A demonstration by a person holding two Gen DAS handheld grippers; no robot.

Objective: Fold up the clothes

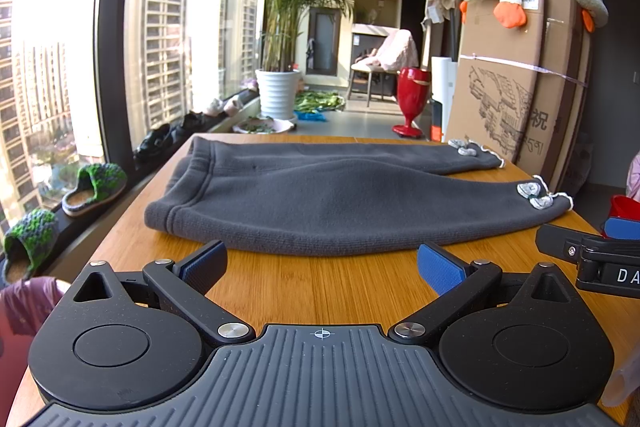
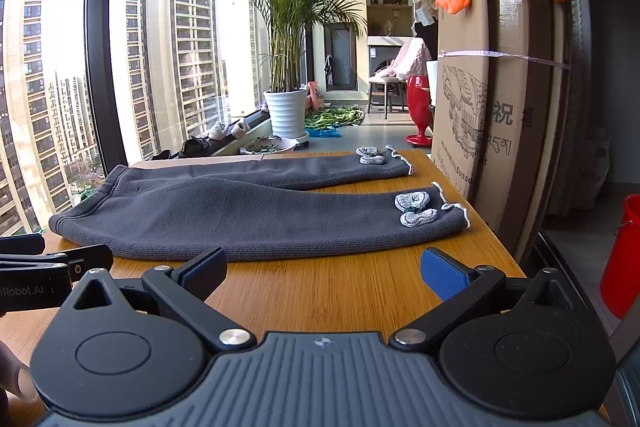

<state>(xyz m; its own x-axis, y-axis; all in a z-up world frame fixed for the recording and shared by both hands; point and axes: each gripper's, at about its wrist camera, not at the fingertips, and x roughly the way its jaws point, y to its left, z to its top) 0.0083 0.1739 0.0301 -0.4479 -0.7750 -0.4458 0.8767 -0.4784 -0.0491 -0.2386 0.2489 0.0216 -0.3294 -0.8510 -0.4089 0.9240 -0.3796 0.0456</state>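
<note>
Grey fleece trousers (image 1: 320, 199) lie spread flat across the wooden counter (image 1: 312, 283), waistband toward the window, both legs running out to the cuffs with their pale bows (image 2: 414, 209). No fold shows yet, so the whole job appears to be ahead. The left tongs (image 1: 320, 267) and right tongs (image 2: 324, 269) both gape wide, released and empty, just short of the near trouser edge.

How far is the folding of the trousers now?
Done: the grey trousers lie flat on the wooden table, legs apart. In hand: nothing; the left gripper and right gripper are open, short of the cloth. Left: every fold.
</note>
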